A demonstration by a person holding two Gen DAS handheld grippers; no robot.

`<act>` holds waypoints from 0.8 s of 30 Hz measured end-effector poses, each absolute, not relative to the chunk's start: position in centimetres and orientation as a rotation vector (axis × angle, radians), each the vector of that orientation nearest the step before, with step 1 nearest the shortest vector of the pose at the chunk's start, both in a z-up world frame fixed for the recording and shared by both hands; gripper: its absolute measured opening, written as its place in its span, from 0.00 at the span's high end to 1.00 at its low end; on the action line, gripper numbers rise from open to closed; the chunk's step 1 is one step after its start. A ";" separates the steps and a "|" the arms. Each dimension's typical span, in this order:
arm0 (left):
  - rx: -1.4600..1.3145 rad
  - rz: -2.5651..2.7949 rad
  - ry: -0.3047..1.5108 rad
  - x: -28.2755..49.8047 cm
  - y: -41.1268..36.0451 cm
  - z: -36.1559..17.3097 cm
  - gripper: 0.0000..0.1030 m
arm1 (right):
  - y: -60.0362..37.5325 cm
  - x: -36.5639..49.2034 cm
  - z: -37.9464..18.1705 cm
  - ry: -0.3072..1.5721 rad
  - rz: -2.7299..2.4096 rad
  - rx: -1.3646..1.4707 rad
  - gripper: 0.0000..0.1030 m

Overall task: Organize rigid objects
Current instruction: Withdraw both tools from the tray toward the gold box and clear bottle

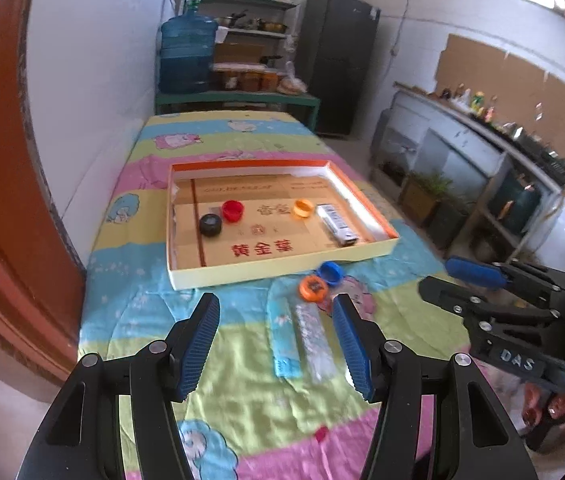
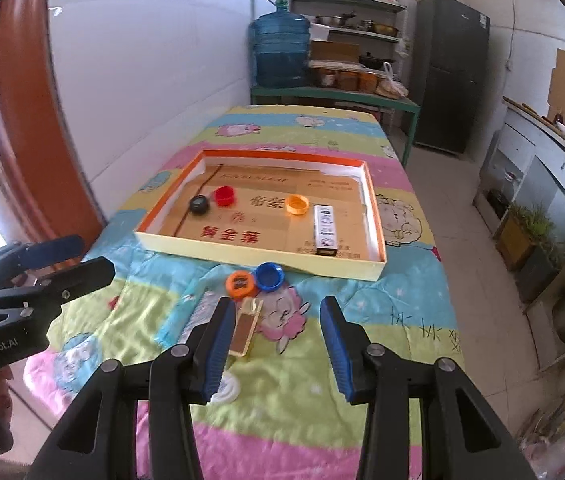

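Observation:
A shallow cardboard tray (image 1: 278,270) (image 2: 258,258) lies on the cartoon-print cloth. It holds a black cap (image 1: 210,225), a red cap (image 1: 232,211), an orange cap (image 1: 303,208) and a white oblong box (image 1: 336,224). In front of the tray lie a blue cap (image 2: 269,275), an orange lid (image 2: 240,285), an amber clear block (image 2: 246,330), a clear ruler (image 1: 314,340) and a light-blue comb (image 1: 282,336). My left gripper (image 1: 276,302) hovers open above the ruler and comb, holding nothing. My right gripper (image 2: 276,304) is open too, above the cloth beside the amber block.
A white round lid (image 2: 224,390) lies near the table's front, under my right gripper's left finger. A white wall runs along the table's left side. A blue water jug (image 2: 280,52), shelves and a dark fridge (image 2: 452,72) stand behind the table, with floor and cabinets to the right.

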State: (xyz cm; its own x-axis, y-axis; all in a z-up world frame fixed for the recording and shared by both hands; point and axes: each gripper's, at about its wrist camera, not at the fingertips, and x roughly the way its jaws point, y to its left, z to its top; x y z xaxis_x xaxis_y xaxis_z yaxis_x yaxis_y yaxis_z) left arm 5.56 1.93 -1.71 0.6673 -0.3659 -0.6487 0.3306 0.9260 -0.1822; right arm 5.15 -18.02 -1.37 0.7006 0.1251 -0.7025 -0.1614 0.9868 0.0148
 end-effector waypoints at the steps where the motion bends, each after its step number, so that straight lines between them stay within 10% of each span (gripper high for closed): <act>1: -0.059 -0.406 0.734 5.1 2.4 -1.5 0.41 | -17.9 4.9 -1.0 0.782 0.161 -0.048 0.57; 24: -0.026 -0.486 0.823 7.0 1.9 -5.1 0.41 | -16.4 5.0 -5.5 0.830 0.168 -0.007 0.57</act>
